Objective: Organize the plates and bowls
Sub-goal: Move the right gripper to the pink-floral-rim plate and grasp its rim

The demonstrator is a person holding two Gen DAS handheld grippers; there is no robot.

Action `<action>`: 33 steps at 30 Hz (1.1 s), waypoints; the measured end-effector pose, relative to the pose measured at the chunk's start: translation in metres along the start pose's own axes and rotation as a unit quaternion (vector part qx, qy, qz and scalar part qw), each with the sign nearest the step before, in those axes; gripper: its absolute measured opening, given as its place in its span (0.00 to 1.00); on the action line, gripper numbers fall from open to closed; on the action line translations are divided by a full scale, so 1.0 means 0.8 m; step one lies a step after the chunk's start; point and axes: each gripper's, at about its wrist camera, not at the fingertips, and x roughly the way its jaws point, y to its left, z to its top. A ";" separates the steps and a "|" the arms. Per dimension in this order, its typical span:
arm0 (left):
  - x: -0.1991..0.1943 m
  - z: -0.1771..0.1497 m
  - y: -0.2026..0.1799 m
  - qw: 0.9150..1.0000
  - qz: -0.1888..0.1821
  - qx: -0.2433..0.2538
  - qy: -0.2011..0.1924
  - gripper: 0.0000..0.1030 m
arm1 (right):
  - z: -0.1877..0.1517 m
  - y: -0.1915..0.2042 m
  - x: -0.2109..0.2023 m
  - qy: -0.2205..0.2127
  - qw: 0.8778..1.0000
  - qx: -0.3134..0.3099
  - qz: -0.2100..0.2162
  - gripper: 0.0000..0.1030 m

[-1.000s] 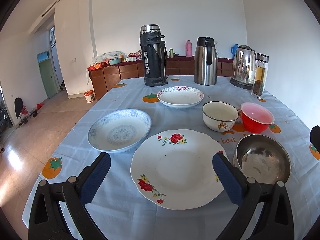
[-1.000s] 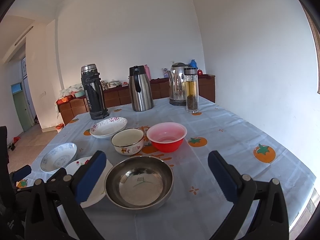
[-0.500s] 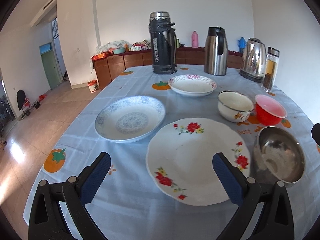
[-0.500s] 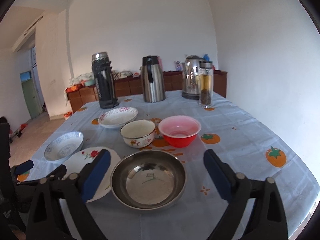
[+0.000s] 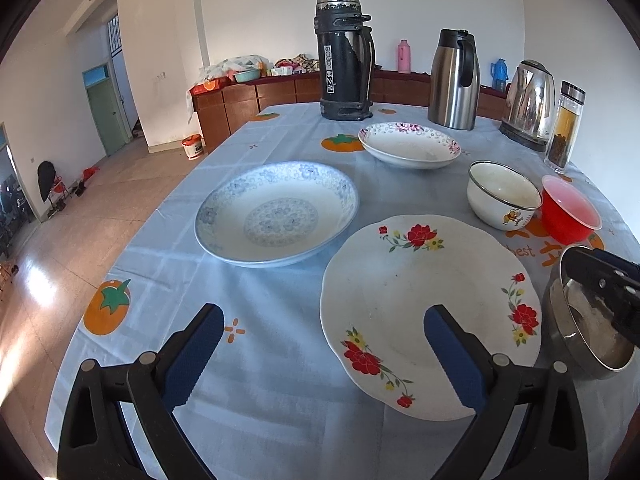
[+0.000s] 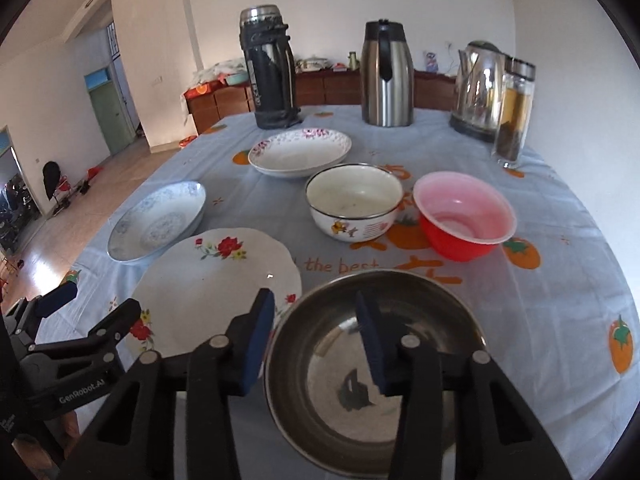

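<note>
Slippage was my main risk: right claw half-closed astride steel bowl near-left rim, not yet clamped, left claw apart, idle.

3 plates, 3 bowls, all upright, unstacked. Red-flower scalloped plate nearest, just beside the steel bowl. Blue-patterned deep plate lies to its left. Pink-rimmed plate lies farthest back. White enamel bowl sits just beside the red bowl with pink interior.
</note>
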 end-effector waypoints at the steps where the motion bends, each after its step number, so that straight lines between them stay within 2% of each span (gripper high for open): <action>1: 0.001 0.002 0.001 1.000 0.000 0.001 0.002 0.99 | 0.002 0.000 0.002 0.000 1.000 0.001 -0.003 0.42; 4: -0.003 0.016 0.002 1.000 -0.011 0.006 -0.002 0.99 | 0.015 -0.003 0.005 0.003 1.000 -0.002 0.000 0.42; 8: -0.006 0.054 -0.001 1.000 -0.015 0.015 -0.012 0.99 | 0.046 -0.012 0.010 0.007 1.000 0.003 -0.003 0.54; 12: 0.019 0.111 -0.008 0.999 -0.025 0.023 0.004 0.99 | 0.093 -0.026 0.025 0.011 1.000 0.015 -0.009 0.66; 16: 0.064 0.161 -0.020 0.998 -0.006 0.051 0.026 0.99 | 0.145 -0.048 0.060 0.044 0.997 0.058 0.011 0.66; 18: 0.088 0.180 -0.023 0.997 -0.017 0.050 0.048 0.99 | 0.163 -0.058 0.084 0.071 0.994 0.082 0.029 0.66; 20: 0.113 0.198 -0.023 0.996 -0.028 0.041 0.073 0.99 | 0.177 -0.069 0.110 0.096 0.988 0.112 0.041 0.58; 24: 0.162 0.230 -0.025 0.992 -0.041 0.025 0.116 0.99 | 0.197 -0.086 0.166 0.147 0.974 0.160 0.060 0.57; 28: 0.209 0.260 -0.031 0.988 -0.052 0.026 0.144 0.99 | 0.214 -0.096 0.208 0.180 0.967 0.175 0.052 0.53; 31: 0.247 0.272 -0.034 0.983 -0.056 0.022 0.171 0.99 | 0.227 -0.100 0.235 0.193 0.965 0.171 0.040 0.53; 33: 0.269 0.280 -0.037 0.979 -0.075 0.013 0.188 0.99 | 0.233 -0.105 0.249 0.199 0.964 0.173 0.035 0.51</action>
